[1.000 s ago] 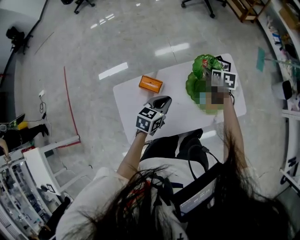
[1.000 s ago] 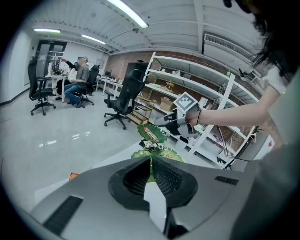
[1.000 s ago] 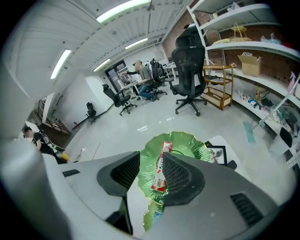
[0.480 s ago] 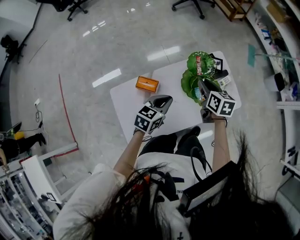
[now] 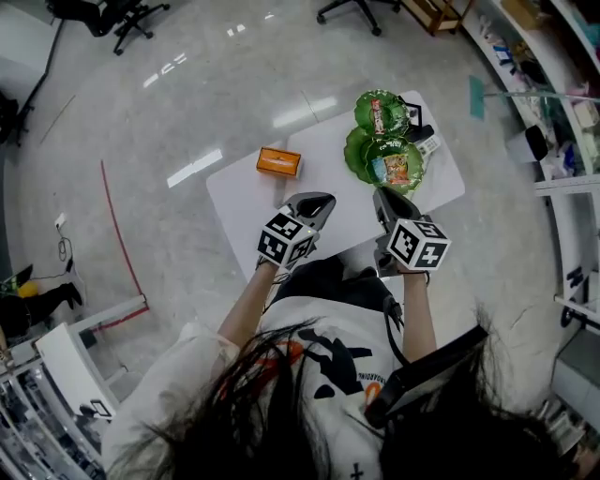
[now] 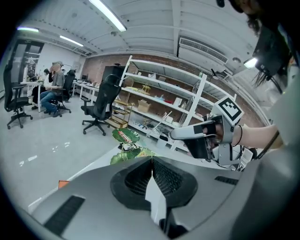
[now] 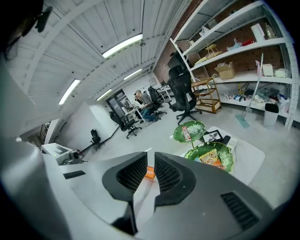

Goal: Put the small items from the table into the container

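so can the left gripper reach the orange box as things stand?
Probably yes. The orange box sits alone on the table just beyond the left gripper, with nothing between them. Its jaws are shut and empty, so they'd need opening first.

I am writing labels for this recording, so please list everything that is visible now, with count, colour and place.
table: one, white, in the middle of the grey floor
box: one, orange, far left part of the table
leaf-shaped dishes: at least two, green, far right part of the table
red packet: one, in the farther dish
colourful packet: one, orange and yellow, in the nearer dish
small items: a few, black and white, beside the dishes; too small to name
office chairs: several, black, far off
shelves: white, right edge
left gripper: grey, shut, empty, over the table
right gripper: grey, jaws closing, nothing between them, near the dishes
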Action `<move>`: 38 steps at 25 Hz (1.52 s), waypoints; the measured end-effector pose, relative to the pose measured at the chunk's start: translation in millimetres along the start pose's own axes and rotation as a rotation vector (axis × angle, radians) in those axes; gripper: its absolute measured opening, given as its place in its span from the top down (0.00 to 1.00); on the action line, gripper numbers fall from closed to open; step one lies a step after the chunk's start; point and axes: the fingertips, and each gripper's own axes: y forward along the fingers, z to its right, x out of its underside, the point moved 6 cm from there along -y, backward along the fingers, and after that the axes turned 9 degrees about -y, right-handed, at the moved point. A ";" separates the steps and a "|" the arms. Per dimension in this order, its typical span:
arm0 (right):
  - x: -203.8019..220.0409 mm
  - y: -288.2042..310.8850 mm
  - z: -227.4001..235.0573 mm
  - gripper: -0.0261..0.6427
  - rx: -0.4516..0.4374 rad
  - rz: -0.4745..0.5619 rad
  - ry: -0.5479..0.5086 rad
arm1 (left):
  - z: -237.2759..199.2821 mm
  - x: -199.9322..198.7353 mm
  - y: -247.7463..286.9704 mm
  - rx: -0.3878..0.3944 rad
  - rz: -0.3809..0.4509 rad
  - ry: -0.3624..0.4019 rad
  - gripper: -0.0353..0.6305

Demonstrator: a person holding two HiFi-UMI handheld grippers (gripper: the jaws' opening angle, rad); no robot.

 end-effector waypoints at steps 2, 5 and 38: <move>8.5 -13.8 -7.0 0.88 -0.007 -0.004 0.009 | 10.4 5.2 -5.7 0.003 0.014 -0.016 0.93; 17.9 -35.3 -15.8 0.89 -0.021 -0.003 0.002 | 28.5 8.8 -12.9 0.011 0.052 -0.042 0.93; 149.0 -242.0 -70.3 0.89 -0.132 0.038 -0.140 | 232.0 113.2 -91.4 -0.032 0.198 0.060 0.93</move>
